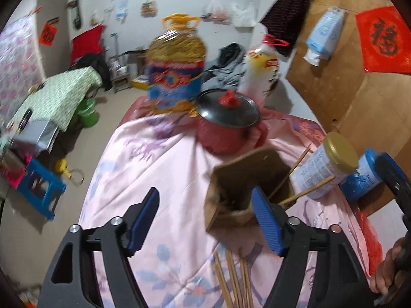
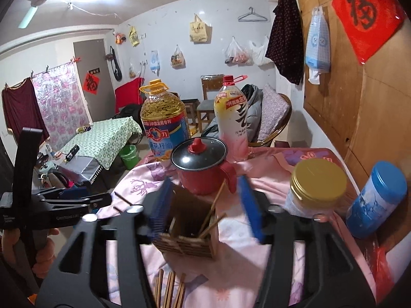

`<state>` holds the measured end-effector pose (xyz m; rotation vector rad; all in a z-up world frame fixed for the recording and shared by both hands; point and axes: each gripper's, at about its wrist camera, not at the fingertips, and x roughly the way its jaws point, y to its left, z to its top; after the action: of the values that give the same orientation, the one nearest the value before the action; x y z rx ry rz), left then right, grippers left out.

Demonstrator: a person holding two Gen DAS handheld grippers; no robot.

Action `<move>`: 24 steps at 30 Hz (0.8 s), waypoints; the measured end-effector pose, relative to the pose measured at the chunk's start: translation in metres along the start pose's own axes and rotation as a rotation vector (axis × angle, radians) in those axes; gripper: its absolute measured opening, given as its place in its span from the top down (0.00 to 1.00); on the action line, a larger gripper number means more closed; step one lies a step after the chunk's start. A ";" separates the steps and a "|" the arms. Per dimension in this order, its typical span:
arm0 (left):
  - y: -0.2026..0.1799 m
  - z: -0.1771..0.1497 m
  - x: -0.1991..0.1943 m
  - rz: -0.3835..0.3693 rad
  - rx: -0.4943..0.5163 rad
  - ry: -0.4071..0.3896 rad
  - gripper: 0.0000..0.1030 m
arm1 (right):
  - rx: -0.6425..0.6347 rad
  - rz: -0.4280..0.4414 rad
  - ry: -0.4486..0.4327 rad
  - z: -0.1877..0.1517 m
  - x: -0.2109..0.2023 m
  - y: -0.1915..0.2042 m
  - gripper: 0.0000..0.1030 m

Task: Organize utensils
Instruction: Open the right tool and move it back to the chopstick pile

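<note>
Chopsticks [image 2: 168, 291] lie bundled on the pink floral cloth [image 1: 164, 169], just in front of the wooden holder [image 2: 188, 227].
Both tongs gape wide and empty: the right gripper [image 2: 206, 209] straddles the holder (three chopsticks [image 2: 214, 214] already lean inside), the left gripper [image 1: 203, 222] hovers over the loose bundle, red pot [image 2: 205, 165] behind.

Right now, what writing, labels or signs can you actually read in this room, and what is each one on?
"福": red diamond paper on the wooden board.
"福": small red paper on the grey door.
"葵花籽油": blue label of the big yellow oil jug.
"开盖赢金": tall pink-and-yellow drink bottle.
Gold-lidded glass jar, blue-lidded tub, hanging bags: print too small or blurred to read.
</note>
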<state>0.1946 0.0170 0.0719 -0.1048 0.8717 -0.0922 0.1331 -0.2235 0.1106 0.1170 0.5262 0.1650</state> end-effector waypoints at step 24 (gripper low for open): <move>0.003 -0.229 0.023 0.059 0.115 0.321 0.17 | 0.052 -0.078 0.511 -0.247 -0.018 0.021 0.24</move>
<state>0.0337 0.0047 -0.0927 0.0454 1.1867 -0.1061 -0.0107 -0.1891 -0.0894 0.1042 1.0438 0.1036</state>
